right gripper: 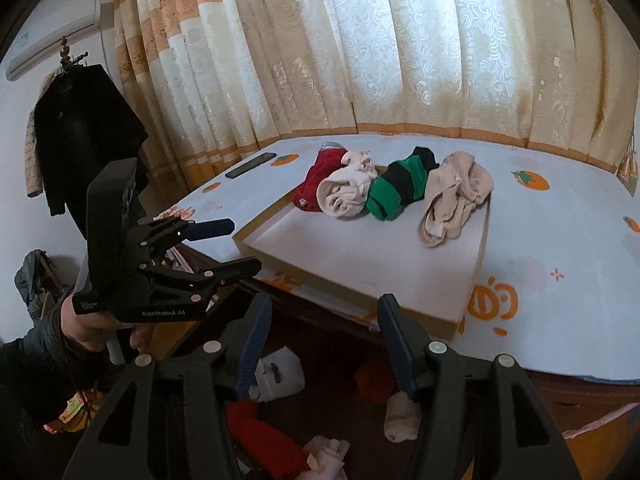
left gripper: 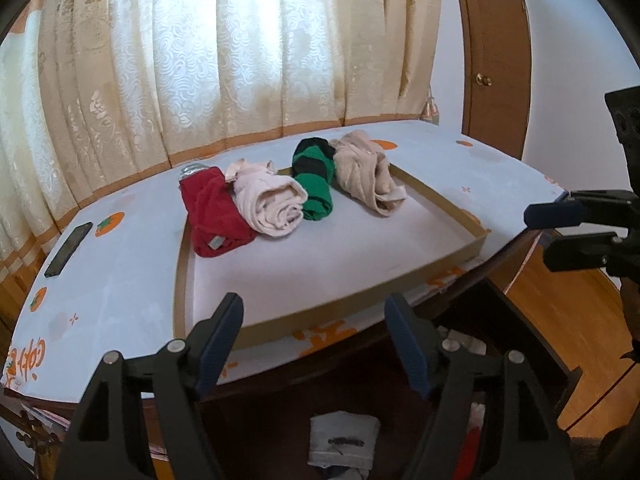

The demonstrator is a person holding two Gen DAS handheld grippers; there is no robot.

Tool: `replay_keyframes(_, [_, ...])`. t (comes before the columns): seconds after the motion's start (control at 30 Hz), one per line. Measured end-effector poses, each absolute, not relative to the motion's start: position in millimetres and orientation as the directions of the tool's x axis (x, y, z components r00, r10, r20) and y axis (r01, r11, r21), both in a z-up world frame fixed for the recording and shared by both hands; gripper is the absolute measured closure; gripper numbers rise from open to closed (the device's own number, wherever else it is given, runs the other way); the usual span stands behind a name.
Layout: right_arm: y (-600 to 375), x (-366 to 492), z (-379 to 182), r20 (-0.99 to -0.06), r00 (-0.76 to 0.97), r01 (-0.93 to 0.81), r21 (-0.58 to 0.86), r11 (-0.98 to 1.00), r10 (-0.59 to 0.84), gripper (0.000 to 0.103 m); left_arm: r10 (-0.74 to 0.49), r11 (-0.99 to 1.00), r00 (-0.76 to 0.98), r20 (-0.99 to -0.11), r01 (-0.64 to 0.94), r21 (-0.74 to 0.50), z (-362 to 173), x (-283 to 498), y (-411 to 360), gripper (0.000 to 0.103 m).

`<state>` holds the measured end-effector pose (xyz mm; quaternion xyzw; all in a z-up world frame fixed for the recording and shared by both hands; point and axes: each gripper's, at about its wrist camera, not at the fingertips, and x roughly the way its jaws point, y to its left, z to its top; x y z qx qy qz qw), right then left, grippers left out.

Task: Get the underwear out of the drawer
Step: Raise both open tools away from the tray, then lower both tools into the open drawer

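Observation:
Four rolled pieces of underwear lie on a shallow tan tray [left gripper: 344, 312] on the table: red [left gripper: 212, 216], cream [left gripper: 272, 204], green-and-black striped [left gripper: 314, 180] and beige [left gripper: 368, 176]. Below the table edge a dark drawer [left gripper: 532, 332] stands open, holding a folded white piece [left gripper: 344, 436], a red roll [right gripper: 264, 436] and a cream roll [right gripper: 400, 420]. My left gripper [left gripper: 314, 320] hovers open over the drawer's back edge with nothing between its fingers. The right gripper [right gripper: 324, 320] is also open and empty above the drawer, beside the left gripper [right gripper: 236, 246].
A black phone [left gripper: 68, 248] lies at the table's left end on the pale cloth with orange prints [left gripper: 120, 280]. Curtains [left gripper: 240, 60] hang behind the table. A dark coat [right gripper: 84, 136] hangs on the left wall. A wooden door [left gripper: 496, 60] stands to the right.

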<state>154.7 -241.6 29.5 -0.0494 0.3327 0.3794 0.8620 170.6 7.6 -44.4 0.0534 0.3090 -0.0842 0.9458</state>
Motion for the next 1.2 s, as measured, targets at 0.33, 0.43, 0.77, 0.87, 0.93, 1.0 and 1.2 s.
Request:
replay_keyframes(0.33, [-254, 148, 15, -0.626, 0.487, -0.665, 0.186, 0.723, 0.609, 0.044, -0.127, 0.981, 0.781, -0.611, 0.191, 0.041, -59, 159, 4, 0.026])
replay_keyframes(0.43, [-257, 145, 11, -0.63, 0.481, -0.663, 0.194, 0.723, 0.61, 0.044, -0.13, 0.981, 0.777, -0.616, 0.191, 0.033, -63, 157, 3, 0.026])
replay_keyframes(0.77, [-264, 137, -9, -0.666, 0.453, -0.649, 0.21, 0.731, 0.593, 0.044, -0.146, 0.982, 0.755, -0.639, 0.191, 0.002, -76, 146, 7, 0.026])
replay_keyframes(0.87, [-268, 135, -16, -0.674, 0.448, -0.641, 0.216, 0.737, 0.588, 0.044, -0.15, 0.98, 0.744, -0.651, 0.197, -0.001, -83, 141, 7, 0.026])
replay_keyframes(0.93, [-271, 135, -20, -0.679, 0.443, -0.635, 0.223, 0.74, 0.585, 0.044, -0.158, 0.979, 0.73, -0.665, 0.205, -0.007, -89, 138, 6, 0.026])
replay_keyframes(1.0, [-273, 134, -26, -0.69, 0.437, -0.629, 0.223, 0.744, 0.577, 0.044, -0.161, 0.976, 0.713, -0.682, 0.218, -0.004, -96, 134, 4, 0.026])
replay_keyframes(1.2, [-276, 132, -51, -0.743, 0.388, -0.627, 0.221, 0.747, 0.545, 0.043, -0.166, 0.964, 0.645, -0.746, 0.266, 0.016, -121, 125, -1, 0.026])
